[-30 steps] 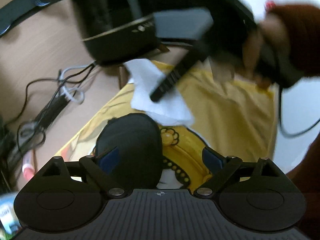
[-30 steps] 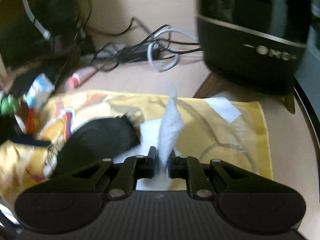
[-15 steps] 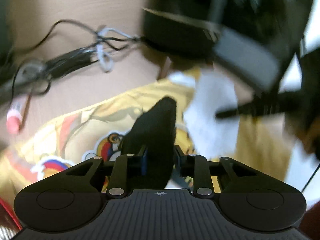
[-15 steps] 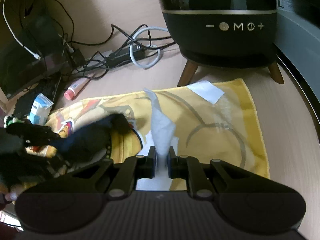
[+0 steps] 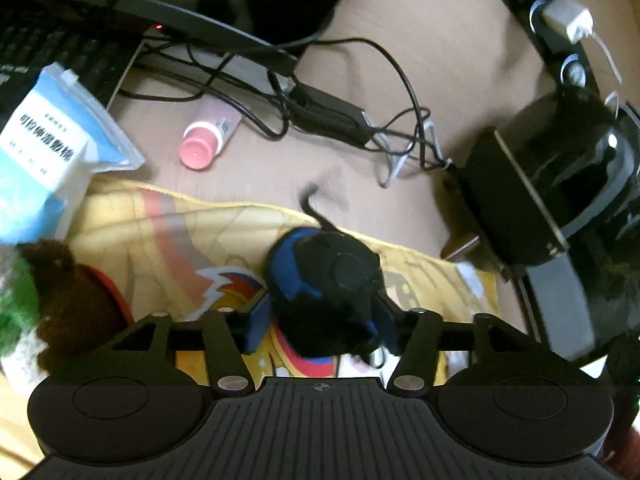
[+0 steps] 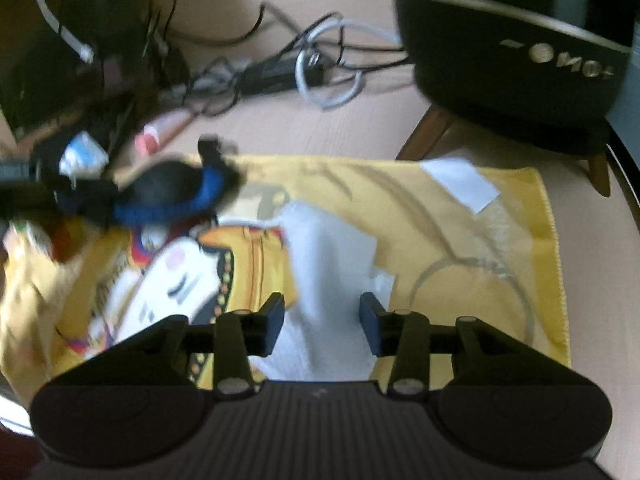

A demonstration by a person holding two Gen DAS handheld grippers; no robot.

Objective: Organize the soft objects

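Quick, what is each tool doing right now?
Left tool: jaws just opening, black and blue soft thing between them.
Right tool: just opened, white tissue let go.

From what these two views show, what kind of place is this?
Most likely a home or office computer desk. A black keyboard sits at the back, tangled cables run across the wooden desktop, and a black speaker on wooden legs stands beside a yellow printed cloth.
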